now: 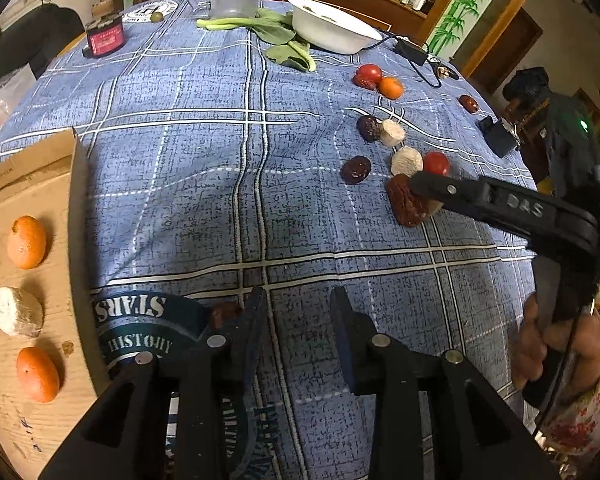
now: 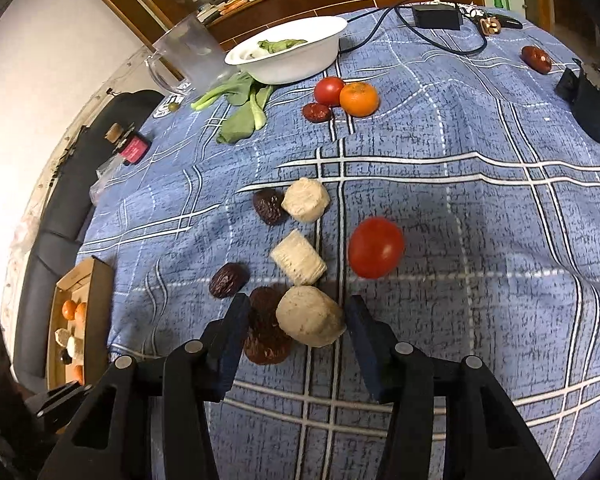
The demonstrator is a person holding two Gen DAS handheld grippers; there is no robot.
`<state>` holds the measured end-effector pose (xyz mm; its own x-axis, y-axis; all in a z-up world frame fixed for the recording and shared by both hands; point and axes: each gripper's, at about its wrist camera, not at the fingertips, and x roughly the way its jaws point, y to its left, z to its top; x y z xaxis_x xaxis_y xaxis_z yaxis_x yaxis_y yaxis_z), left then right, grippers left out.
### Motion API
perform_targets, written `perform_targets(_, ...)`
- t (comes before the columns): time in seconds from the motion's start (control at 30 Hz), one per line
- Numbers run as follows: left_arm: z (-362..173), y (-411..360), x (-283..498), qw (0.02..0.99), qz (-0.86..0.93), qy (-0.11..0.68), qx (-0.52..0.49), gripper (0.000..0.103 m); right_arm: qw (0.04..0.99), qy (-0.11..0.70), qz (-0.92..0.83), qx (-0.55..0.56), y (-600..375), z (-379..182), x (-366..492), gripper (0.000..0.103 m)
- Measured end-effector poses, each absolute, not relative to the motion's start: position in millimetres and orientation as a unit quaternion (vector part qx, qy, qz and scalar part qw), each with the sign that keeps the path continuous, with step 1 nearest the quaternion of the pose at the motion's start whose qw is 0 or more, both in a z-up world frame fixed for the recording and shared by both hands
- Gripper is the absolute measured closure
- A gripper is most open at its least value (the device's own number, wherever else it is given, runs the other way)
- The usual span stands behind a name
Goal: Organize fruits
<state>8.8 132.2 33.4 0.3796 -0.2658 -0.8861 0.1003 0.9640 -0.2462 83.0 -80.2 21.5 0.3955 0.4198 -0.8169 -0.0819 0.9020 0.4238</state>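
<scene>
My right gripper [image 2: 298,308] is open and points down at the blue cloth. Its fingers straddle a beige round chunk [image 2: 310,316] and a dark red date [image 2: 266,332], both lying on the table. A tomato [image 2: 376,252], more beige chunks [image 2: 298,258] and dates [image 2: 228,280] lie just beyond. My left gripper [image 1: 300,308] is open and empty over the cloth, with a date [image 1: 224,314] beside its left finger. To its left, the cardboard box [image 1: 76,208] holds oranges [image 1: 27,242] and a white chunk [image 1: 18,312]. The right gripper [image 1: 420,190] shows there over the date.
A white bowl [image 2: 292,56], leafy greens [image 2: 244,112], a clear pitcher [image 2: 192,56] and a red jar [image 2: 134,148] stand at the back. A tomato, orange [image 2: 358,98] and date sit mid-table. A charger with its cable [image 2: 436,16] and a black object [image 2: 588,104] lie on the right.
</scene>
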Motion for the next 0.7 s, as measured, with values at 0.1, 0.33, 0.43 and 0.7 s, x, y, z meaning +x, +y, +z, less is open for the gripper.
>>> perform_targets(0.1,32.0,129.2,8.8,0.827,-0.11,0.546,-0.079,0.072,0.816,0.53,0.152,0.176,-92.8,23.0,77.4,0.07)
perform_targets(0.33,30.6,125.3,5.7,0.826,-0.104,0.548,-0.08,0.072,0.829,0.518,0.128,0.169,-116.2,33.0,61.6,0.072)
perform_targets(0.43,32.9,125.8,3.1,0.829,-0.101,0.545,-0.081,0.072,0.83,0.525,0.096,0.162,-132.3,29.4,56.8,0.072)
perform_targets(0.7,25.6,124.7,2.0,0.824,-0.095,0.552,-0.089,0.072,0.833,0.507,0.117,0.185,-144.7,36.3,47.8,0.061)
